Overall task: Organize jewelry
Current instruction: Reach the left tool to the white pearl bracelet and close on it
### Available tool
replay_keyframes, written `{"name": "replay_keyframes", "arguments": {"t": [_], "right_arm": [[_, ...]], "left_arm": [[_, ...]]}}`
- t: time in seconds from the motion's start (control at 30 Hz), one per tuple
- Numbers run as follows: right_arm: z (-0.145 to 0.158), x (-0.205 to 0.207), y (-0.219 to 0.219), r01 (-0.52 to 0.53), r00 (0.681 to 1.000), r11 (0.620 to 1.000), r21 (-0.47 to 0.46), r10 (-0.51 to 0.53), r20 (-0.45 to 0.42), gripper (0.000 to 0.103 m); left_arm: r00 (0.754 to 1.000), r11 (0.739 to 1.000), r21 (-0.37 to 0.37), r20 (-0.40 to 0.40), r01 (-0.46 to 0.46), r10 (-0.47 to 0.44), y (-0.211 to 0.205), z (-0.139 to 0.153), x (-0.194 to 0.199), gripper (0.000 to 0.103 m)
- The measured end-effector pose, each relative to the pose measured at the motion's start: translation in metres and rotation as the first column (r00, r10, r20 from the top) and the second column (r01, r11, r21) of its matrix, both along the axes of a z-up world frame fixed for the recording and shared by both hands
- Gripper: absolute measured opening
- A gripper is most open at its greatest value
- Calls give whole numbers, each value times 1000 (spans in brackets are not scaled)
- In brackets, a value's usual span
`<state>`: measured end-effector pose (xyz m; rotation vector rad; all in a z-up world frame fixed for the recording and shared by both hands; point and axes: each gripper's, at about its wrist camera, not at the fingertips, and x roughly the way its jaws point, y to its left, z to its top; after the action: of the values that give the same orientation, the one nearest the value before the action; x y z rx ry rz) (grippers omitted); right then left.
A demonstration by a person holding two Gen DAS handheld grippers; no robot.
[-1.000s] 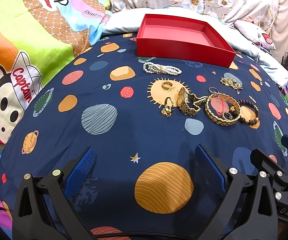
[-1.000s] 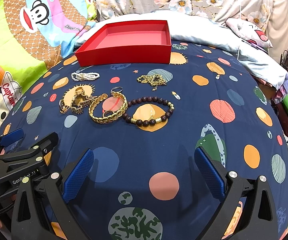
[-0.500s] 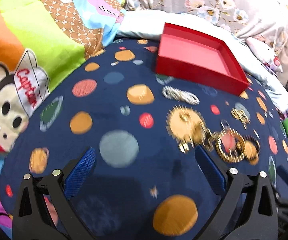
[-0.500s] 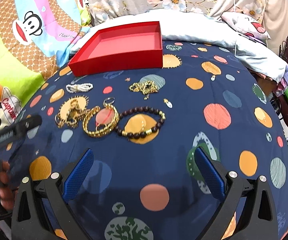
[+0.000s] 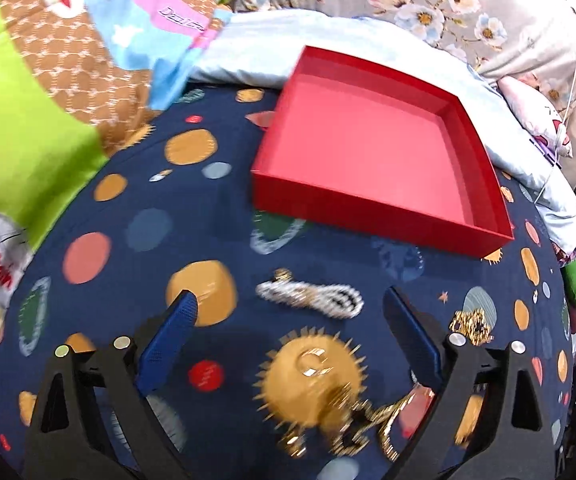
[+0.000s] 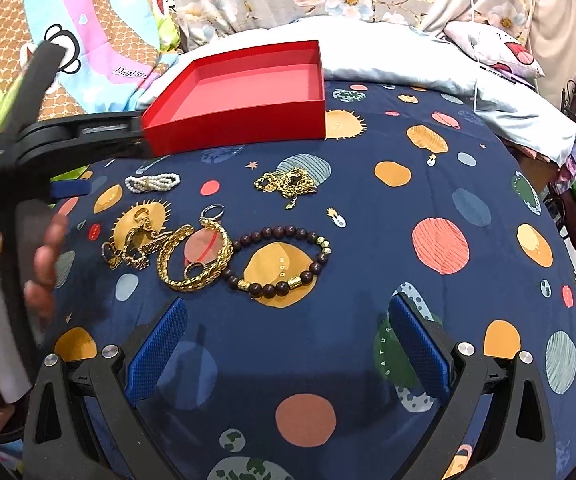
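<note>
Two grippers, left gripper [image 5: 288, 340] and right gripper [image 6: 286, 344], are held with fingers apart over the bed [image 6: 367, 320]. Pearl bracelet [image 5: 307, 298], gold bangle [image 6: 196, 258] and beaded bracelet [image 6: 284, 260] are scattered near the red tray [image 5: 367, 152].

jewelry cluster [image 6: 192, 240] left, bare bedspread [image 6: 427, 184] right

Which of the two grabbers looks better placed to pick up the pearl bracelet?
Left. The pearl bracelet lies just ahead between the open left gripper jaws; the right gripper faces the bead bracelet.
</note>
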<state>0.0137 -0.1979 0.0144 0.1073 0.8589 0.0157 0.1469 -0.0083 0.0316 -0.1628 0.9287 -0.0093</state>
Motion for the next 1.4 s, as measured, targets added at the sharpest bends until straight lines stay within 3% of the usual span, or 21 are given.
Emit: {"name": "replay_keyframes", "arguments": {"t": [0.03,0.1,0.23,0.37,0.5,0.67,0.77,1.13,1.4], "right_arm": [[0,1,-1,1,1000,1000,2,-1,-1,98],[-1,3,-3,3,1000,1000,5,-3,-4,98],[0,7,-7,9,1000,1000,11,-9,-5,98],[-2,12,-10,14,1000,1000,16,-14,-14,98],[-3,16,-9,9,1000,1000,17,-8,-21,98],[-4,19,-7,4,1000,1000,21,-3,-28,98],[-1,21,-7,3,1000,1000,25,-2,-27,98],[10,30,-6,1,1000,999,35,-1,-4,98],[20,54,-8,-15,1000,999,52,14,24,98]], "left_arm": [[1000,1000,5,-10,6,-6,-4,-3,4,87],[999,1000,15,-41,22,-21,-12,-11,11,72],[996,1000,12,-90,14,-13,-13,-24,19,71],[997,1000,30,-77,1,1,-9,-26,18,70],[998,999,50,-61,14,-11,-7,-25,18,53],[998,1000,-5,-49,26,-26,0,-21,12,40],[999,999,-28,-28,36,-37,5,-15,10,22],[998,996,-74,-17,52,-54,17,-12,4,21],[999,992,-119,37,38,-34,34,11,-9,21]]}}
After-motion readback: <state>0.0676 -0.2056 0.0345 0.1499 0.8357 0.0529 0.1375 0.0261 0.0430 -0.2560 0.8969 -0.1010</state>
